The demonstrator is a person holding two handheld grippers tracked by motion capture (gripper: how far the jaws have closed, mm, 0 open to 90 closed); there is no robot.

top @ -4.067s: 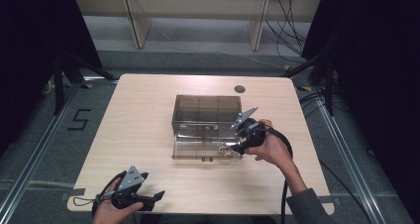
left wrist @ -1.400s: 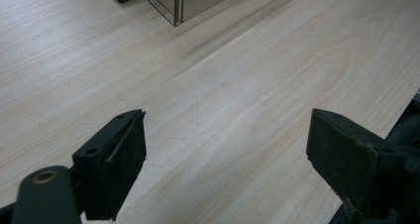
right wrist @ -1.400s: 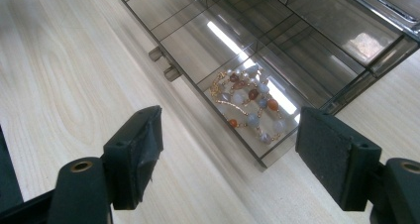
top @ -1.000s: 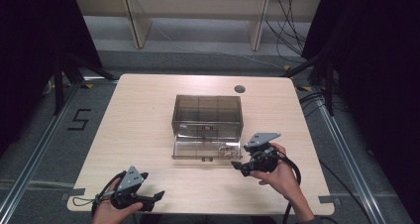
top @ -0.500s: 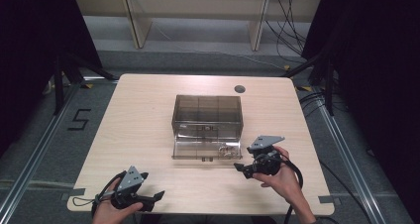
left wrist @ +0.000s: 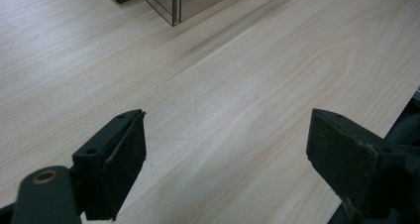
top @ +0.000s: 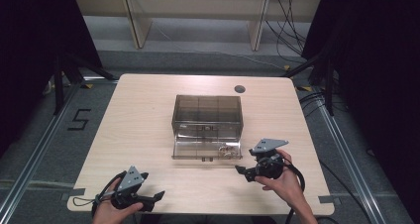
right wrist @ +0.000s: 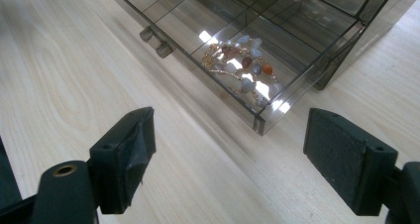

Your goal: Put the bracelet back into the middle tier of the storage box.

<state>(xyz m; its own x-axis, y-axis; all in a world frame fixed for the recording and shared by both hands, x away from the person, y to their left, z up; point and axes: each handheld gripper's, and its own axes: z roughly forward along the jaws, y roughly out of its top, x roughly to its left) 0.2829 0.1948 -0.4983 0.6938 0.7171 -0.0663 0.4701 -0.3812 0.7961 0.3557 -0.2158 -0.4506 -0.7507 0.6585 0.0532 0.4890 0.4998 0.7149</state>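
Drawer (top: 207, 148) of the smoky clear organiser box (top: 207, 116) stands pulled out near the counter's (top: 148, 115) middle, a beaded bracelet (right wrist: 242, 68) in its right front compartment. Right gripper (top: 246, 173), fingers just opened wide on nothing, could knock the drawer askew when pushing. Left gripper (top: 154, 200), fingers spread, idles at the near-left corner.

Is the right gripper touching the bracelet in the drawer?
Apart. In the right gripper view the right gripper stands open over bare table, and the beaded bracelet lies in the clear drawer beyond its jaws, with wood showing between.
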